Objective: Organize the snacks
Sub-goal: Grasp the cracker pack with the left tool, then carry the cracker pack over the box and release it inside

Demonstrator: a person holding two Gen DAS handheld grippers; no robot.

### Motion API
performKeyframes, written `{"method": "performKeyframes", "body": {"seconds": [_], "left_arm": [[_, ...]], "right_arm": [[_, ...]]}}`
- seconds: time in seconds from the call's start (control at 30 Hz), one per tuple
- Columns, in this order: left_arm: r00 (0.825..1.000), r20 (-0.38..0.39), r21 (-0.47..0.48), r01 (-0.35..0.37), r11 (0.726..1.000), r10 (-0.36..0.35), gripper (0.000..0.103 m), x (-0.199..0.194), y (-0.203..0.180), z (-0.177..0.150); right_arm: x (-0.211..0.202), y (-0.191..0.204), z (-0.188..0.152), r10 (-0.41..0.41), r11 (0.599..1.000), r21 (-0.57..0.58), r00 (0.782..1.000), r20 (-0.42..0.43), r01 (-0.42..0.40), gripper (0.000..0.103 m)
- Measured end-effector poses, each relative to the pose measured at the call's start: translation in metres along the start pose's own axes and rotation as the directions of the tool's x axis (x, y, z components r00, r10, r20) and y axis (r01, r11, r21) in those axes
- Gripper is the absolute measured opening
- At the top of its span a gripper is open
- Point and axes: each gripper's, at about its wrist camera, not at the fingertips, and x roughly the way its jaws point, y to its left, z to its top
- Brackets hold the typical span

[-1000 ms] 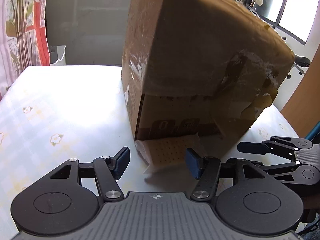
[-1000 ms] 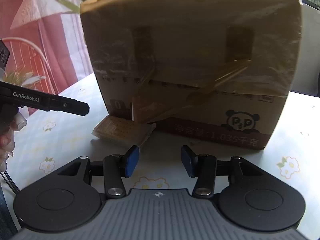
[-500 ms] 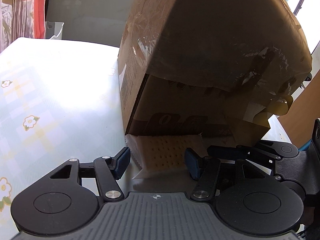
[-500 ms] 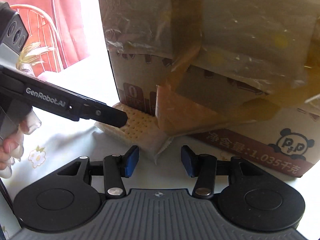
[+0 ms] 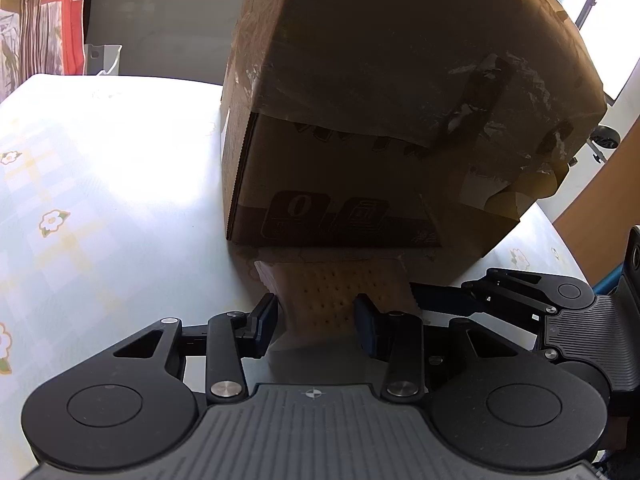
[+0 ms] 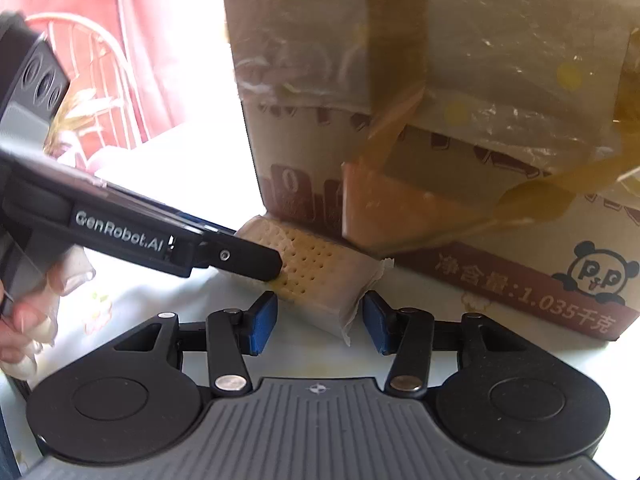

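A clear-wrapped pack of crackers (image 5: 334,294) lies on the table against the foot of a tall taped cardboard box (image 5: 380,120). My left gripper (image 5: 316,322) is open, its blue pads on either side of the pack's near end. My right gripper (image 6: 318,322) is open too, its pads flanking the same pack (image 6: 316,270) from another side. In the right wrist view the left gripper's black finger (image 6: 240,258) rests at the pack's edge. In the left wrist view the right gripper (image 5: 448,300) reaches in from the right.
The table (image 5: 100,184) has a pale floral cloth. The box (image 6: 460,120) carries loose yellow tape and a panda label. A red-patterned curtain (image 5: 52,12) hangs at the far left. A wooden panel (image 5: 608,184) stands at the right.
Both grippers have moved closer to the cracker pack, so their open pads now sit around it. The box looms larger in both views.
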Motion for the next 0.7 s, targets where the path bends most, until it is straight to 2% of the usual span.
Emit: {"method": "performKeyframes", "body": {"seconds": [0.5,0.7], "left_arm": [[0.999,-0.046,0.014,-0.019,1.0,0.02,0.044,-0.013,-0.048,-0.027],[0.999,-0.033,0.042,-0.01,0.999,0.011,0.044,-0.025,-0.068,-0.03]], "right_arm": [[-0.045,0.007,-0.039,0.02,0.995,0.098,1.0,0.015,-0.022,0.05],[-0.07,0.001,-0.042,0.014,0.99,0.137,0.996,0.084,-0.026,0.05]]}}
